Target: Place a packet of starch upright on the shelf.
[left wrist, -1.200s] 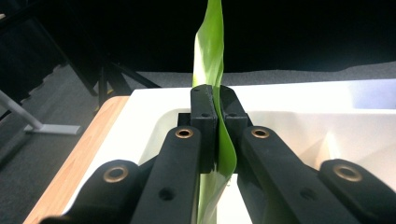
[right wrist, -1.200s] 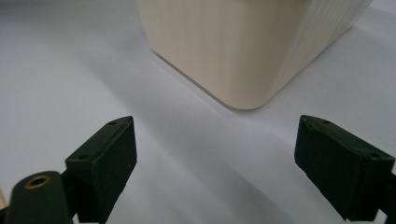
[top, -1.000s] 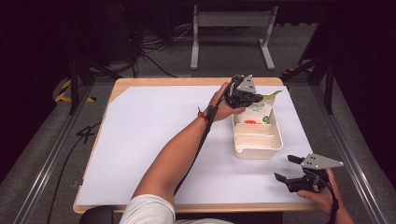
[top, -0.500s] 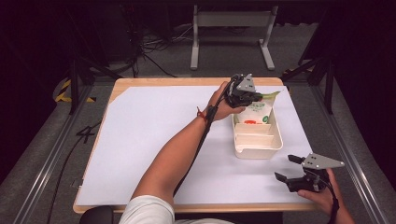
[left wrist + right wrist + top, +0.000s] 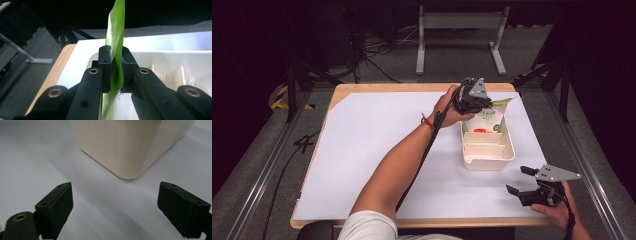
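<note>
1. High view: the left gripper point(image 5: 476, 100) reaches across the white-covered table point(image 5: 377, 150) to the far end of a cream divided tray point(image 5: 488, 150) on the table's right side. A green-and-white snack pouch point(image 5: 486, 119) stands in the tray's far compartment, with its green top edge under the gripper. The right gripper point(image 5: 519, 181) rests at the near right corner of the table, just near of the tray and apart from it, with its jaws spread and nothing between them.

2. Left gripper view: the left gripper point(image 5: 115, 68) has its two black pads on either side of the pouch's point(image 5: 115, 37) thin green edge, which rises upright between them. The jaws have just been easing apart, yet the pads look still in contact with the film. The tray point(image 5: 175, 62) lies beyond and to the right.

3. Right gripper view: the right gripper point(image 5: 115, 207) stands wide open and empty over the white table cover point(image 5: 37, 157). A rounded corner of the cream tray point(image 5: 125, 152) sits just ahead, untouched.
</note>
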Motion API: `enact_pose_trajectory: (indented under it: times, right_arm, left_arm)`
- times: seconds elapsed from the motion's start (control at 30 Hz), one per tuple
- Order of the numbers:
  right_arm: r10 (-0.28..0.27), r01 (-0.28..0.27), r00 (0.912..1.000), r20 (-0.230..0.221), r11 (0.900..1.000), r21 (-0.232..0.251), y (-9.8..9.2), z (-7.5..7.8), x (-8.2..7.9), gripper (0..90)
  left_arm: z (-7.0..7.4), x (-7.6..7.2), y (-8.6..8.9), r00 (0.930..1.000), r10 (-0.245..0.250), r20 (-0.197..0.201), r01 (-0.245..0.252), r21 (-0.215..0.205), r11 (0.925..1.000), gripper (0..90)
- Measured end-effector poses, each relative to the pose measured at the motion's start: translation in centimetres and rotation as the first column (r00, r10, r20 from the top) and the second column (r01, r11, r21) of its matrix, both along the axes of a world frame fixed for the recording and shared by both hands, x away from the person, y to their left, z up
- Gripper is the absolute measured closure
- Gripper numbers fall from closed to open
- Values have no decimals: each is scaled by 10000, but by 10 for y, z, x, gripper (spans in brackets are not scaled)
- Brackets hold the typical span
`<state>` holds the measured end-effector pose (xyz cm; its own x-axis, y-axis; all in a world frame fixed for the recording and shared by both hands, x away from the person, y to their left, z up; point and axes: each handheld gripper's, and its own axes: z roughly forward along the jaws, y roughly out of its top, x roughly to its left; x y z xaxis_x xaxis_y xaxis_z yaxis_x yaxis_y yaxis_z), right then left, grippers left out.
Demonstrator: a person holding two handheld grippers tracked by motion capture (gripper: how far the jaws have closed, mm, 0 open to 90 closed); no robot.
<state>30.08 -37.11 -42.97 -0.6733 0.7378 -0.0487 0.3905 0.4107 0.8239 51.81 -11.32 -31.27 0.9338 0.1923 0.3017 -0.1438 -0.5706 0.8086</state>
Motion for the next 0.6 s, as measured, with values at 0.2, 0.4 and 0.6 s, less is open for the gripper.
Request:
enact_pose_trajectory:
  times: [0.2,0.4,0.6]
  right_arm:
    - [20,-20,10000,1,10000,19,0,0,1,129]
    - [29,-29,10000,20,10000,-24,0,0,0,130]
    - [63,-63,10000,18,10000,-35,1,0,0,129]
  left_arm:
    - [7,-2,7,9999,99,140,-99,16,9999,819]
    - [11,-4,14,9993,233,294,-235,64,9997,796]
    - [17,-8,20,9984,362,440,-365,58,9993,728]
